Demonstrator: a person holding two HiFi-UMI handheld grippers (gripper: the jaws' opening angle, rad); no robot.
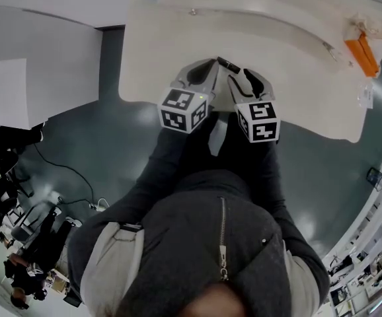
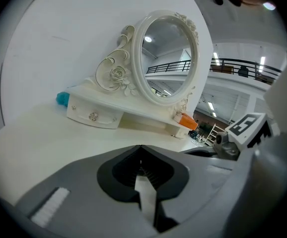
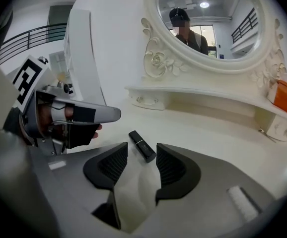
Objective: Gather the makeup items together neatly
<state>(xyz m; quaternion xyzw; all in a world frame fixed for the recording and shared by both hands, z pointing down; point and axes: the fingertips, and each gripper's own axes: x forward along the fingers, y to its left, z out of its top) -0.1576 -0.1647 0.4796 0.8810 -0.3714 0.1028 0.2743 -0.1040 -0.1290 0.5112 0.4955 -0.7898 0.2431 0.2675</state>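
The person leans over the white table (image 1: 290, 78), a gripper in each hand, both held low by its near edge. The right gripper (image 3: 139, 163) has its jaws spread, and a small black tube (image 3: 142, 146) lies flat on the table just past their tips, in line with the gap. Neither pad touches it. From above, the tube sits between the two grippers' noses. The left gripper (image 2: 142, 171) has its pads pressed together with nothing between them, and it hangs just beside the right one.

Farther back stands an oval mirror (image 2: 166, 58) in a carved white frame, on a low stand with a small drawer (image 2: 93, 114). An orange box (image 1: 361, 53) rests at the stand's right end, well apart from the tube. Something teal (image 2: 62, 98) peeks out behind the stand's left end; I cannot tell what it is.
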